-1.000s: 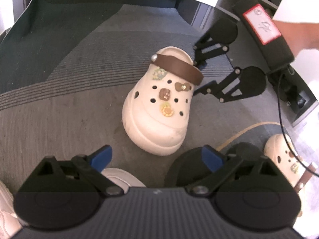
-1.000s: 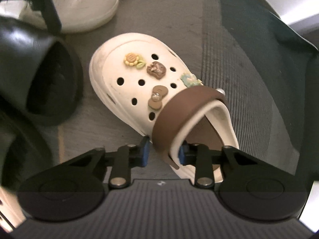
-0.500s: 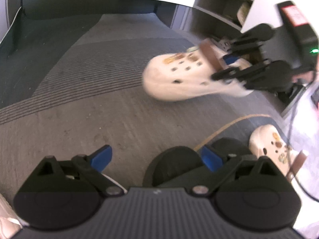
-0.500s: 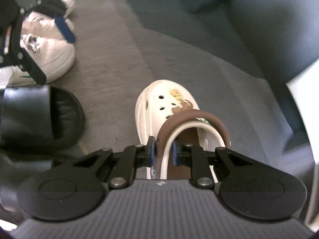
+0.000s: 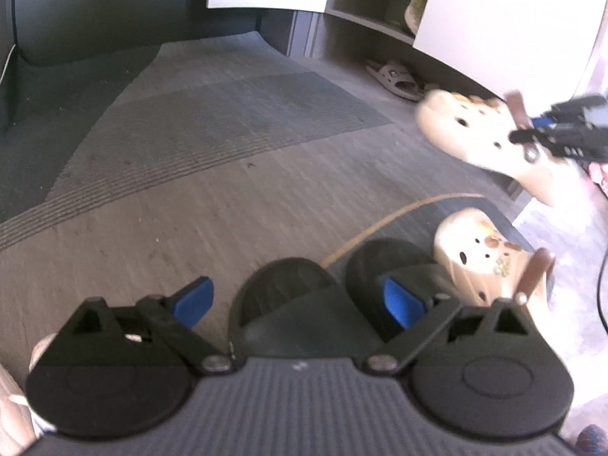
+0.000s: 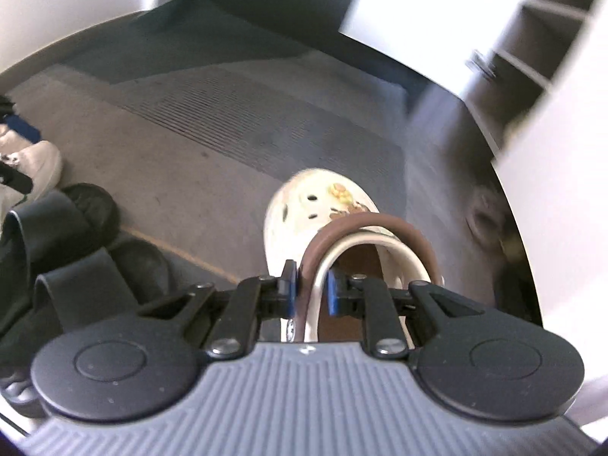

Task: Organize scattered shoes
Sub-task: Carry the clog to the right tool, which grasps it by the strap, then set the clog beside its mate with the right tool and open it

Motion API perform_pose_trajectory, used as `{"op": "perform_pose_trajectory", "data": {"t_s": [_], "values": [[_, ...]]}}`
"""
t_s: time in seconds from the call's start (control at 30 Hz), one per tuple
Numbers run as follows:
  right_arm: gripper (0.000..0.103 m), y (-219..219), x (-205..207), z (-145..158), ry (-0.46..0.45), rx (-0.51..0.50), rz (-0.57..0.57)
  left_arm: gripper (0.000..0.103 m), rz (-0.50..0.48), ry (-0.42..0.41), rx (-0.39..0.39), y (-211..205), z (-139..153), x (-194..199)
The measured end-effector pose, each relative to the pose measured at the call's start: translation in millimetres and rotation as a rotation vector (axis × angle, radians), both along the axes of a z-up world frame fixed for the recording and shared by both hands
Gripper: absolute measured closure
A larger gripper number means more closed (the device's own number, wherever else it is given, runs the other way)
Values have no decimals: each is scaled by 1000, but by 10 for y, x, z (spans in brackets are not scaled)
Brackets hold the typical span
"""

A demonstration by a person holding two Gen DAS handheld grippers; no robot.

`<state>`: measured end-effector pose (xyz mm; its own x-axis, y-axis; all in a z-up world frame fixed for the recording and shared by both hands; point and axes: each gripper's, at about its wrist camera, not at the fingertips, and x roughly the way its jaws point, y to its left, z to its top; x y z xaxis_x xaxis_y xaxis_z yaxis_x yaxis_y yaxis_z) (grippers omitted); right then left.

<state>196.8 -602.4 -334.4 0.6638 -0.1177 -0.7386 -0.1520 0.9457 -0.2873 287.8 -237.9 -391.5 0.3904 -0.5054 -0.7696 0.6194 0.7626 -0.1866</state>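
My right gripper [image 6: 311, 292] is shut on the rim and brown strap of a cream clog [image 6: 304, 205] and holds it off the floor. The same clog [image 5: 471, 133] and gripper [image 5: 539, 129] show blurred at the right of the left wrist view, near the open shoe cabinet [image 5: 380, 11]. My left gripper [image 5: 296, 300] is open and empty, low over a pair of black slides [image 5: 288, 296]. The matching cream clog [image 5: 486, 254] lies on the floor to their right.
A white sneaker [image 6: 34, 163] lies at the far left beside the black slides [image 6: 60, 228]. A pale sandal [image 5: 395, 78] sits at the cabinet's bottom. The cabinet doors [image 5: 505, 26] stand open. Grey carpet [image 5: 190, 144] stretches ahead.
My right gripper has lifted the cream clog off the carpet and carried it right, toward the open cabinet. My left gripper has stayed open over the black slides.
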Motion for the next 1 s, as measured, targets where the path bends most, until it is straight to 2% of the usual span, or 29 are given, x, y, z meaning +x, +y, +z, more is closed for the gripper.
{"op": "perform_pose_trajectory", "data": {"t_s": [0.13,0.23,0.37,0.67,0.77,0.9,1.0], "values": [[84,-89,-362,-333,1,54,-144,5,-9,-16,-19,-67,63,-70],[85,-158,-658,-600,19,101,-244,5,-24,1,-33,-155,69,-86],[84,-167,-878,-818,40,183,-328,5,-36,18,-31,-241,22,-129],[85,-11,-1166,-993,85,202,-362,5,-60,47,-40,-351,-9,-216],[85,112,-1235,-1020,68,172,-354,5,-71,43,-37,-375,4,-281],[83,130,-1342,-967,24,236,-470,5,-78,47,-43,-403,33,-358],[76,32,-1439,-879,-17,364,-575,5,-86,33,-47,-409,71,-400]]}}
